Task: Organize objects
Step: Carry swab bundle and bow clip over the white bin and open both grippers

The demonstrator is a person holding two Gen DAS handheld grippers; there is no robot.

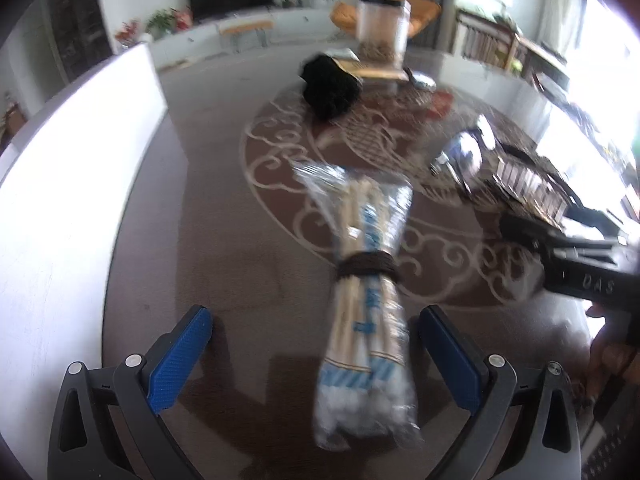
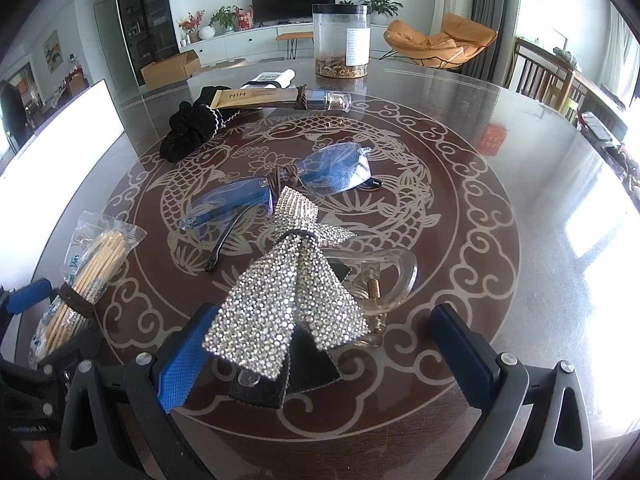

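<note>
A plastic bag of wooden sticks (image 1: 366, 308), bound by a brown hair tie, lies on the dark patterned table (image 1: 224, 264). It rests between the blue pads of my left gripper (image 1: 316, 356), which is open wide and does not touch it. The right wrist view shows the same bag (image 2: 80, 276) at far left with the left gripper (image 2: 52, 320) around it. My right gripper (image 2: 324, 356) is open over a rhinestone bow clip (image 2: 288, 296), whose corner comes close to the left pad (image 2: 182, 360). The right gripper (image 1: 580, 268) shows dark at the right edge of the left wrist view.
Glasses (image 2: 280, 188) wrapped with a hair tie lie behind the bow. A clear claw clip (image 2: 384, 276) sits to its right. Farther back are a black scrunchie (image 2: 188, 132), a tied tube (image 2: 276, 98) and a clear jar (image 2: 340, 40). A white panel (image 2: 60, 136) stands left.
</note>
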